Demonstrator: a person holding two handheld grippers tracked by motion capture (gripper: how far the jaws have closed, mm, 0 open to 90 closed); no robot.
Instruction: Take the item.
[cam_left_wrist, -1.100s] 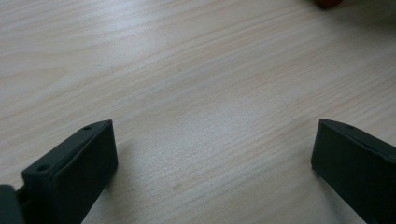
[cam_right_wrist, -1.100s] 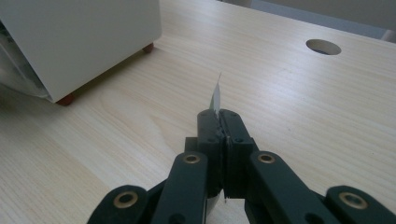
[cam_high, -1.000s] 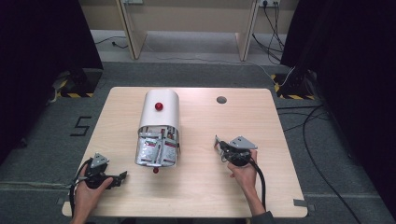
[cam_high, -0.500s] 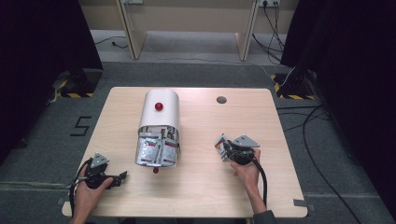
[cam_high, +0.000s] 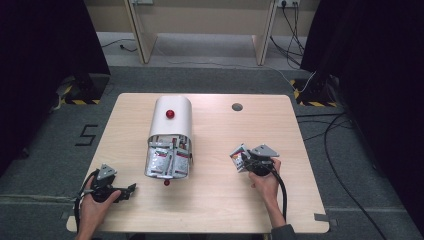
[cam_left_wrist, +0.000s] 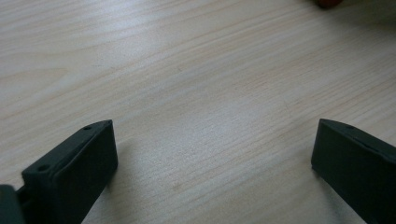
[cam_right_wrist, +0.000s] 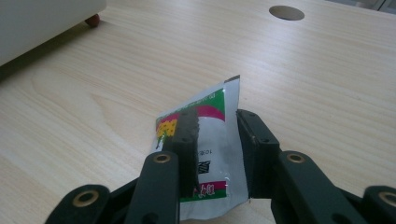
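At the pale wooden bench (cam_high: 215, 210), my right gripper (cam_high: 245, 161) sits just in front of the person's right hand, with a small glossy sachet printed in white, green, pink and yellow (cam_right_wrist: 205, 140) standing on edge between its fingers (cam_right_wrist: 187, 140). Those fingers have just been opening: in the right gripper view a sliver of daylight shows on the sachet's right side, so I read the grip as let go, the packet leaning on the left pad rather than pinched (a close call). The sachet itself is near the bench's right half, well apart from the white round-topped dispenser box with a red knob (cam_high: 170, 125), whose open mouth is crammed with silver sachets (cam_high: 167, 162). A small red ball (cam_high: 166, 183) lies just in front of that mouth.

My left gripper (cam_high: 127, 190) rests near the front left corner, fingers (cam_left_wrist: 79, 163) spread wide over bare wood, holding nothing.

My judgement: one packet is out and is being set down; the next pick from the box can follow once the right gripper backs clear.
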